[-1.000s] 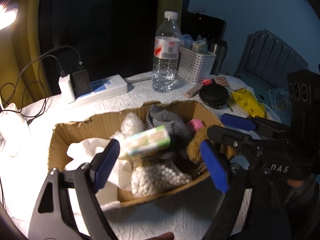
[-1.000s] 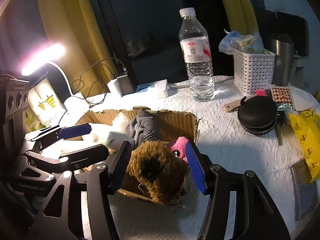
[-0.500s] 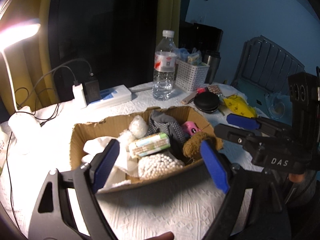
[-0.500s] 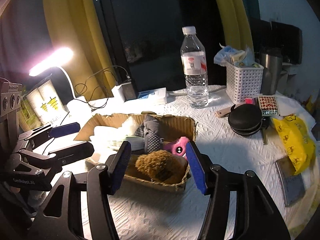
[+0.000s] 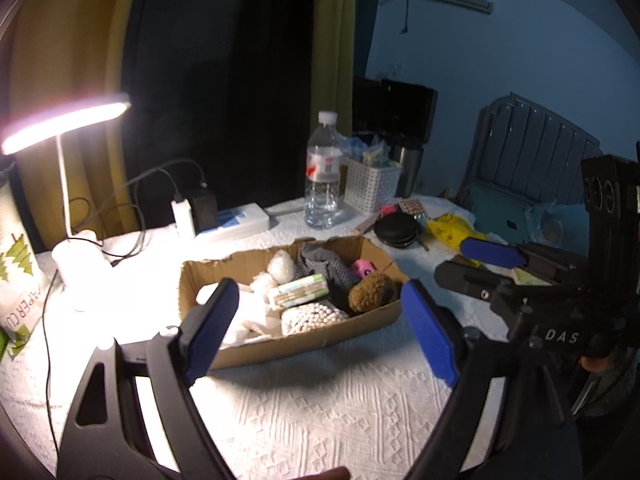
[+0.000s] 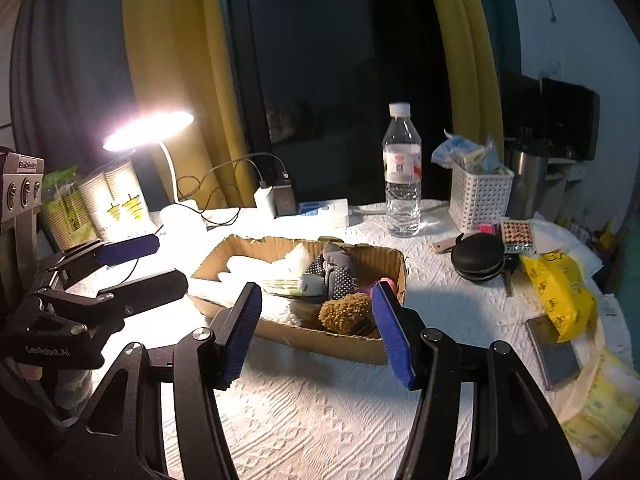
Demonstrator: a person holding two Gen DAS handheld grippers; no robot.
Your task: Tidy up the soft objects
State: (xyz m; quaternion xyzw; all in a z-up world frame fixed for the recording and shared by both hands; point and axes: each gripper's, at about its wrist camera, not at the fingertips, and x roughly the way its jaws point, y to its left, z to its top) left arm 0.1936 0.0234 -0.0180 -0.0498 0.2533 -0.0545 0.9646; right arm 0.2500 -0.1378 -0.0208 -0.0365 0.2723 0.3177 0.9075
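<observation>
A shallow cardboard box sits mid-table. It holds a brown fuzzy toy, a pink piece, a grey dotted cloth, a tissue pack, a bag of white beads and white cloth. My left gripper is open and empty, held back above the box's near side. My right gripper is open and empty, back from the box's near right corner.
A lit desk lamp stands at the left with a power strip and cables. A water bottle, a white basket, a black round case and a yellow bag lie behind and right of the box.
Both grippers have pulled back and up from the box. The brown toy, earlier between my right fingers, now lies in the box. Both stay open.
</observation>
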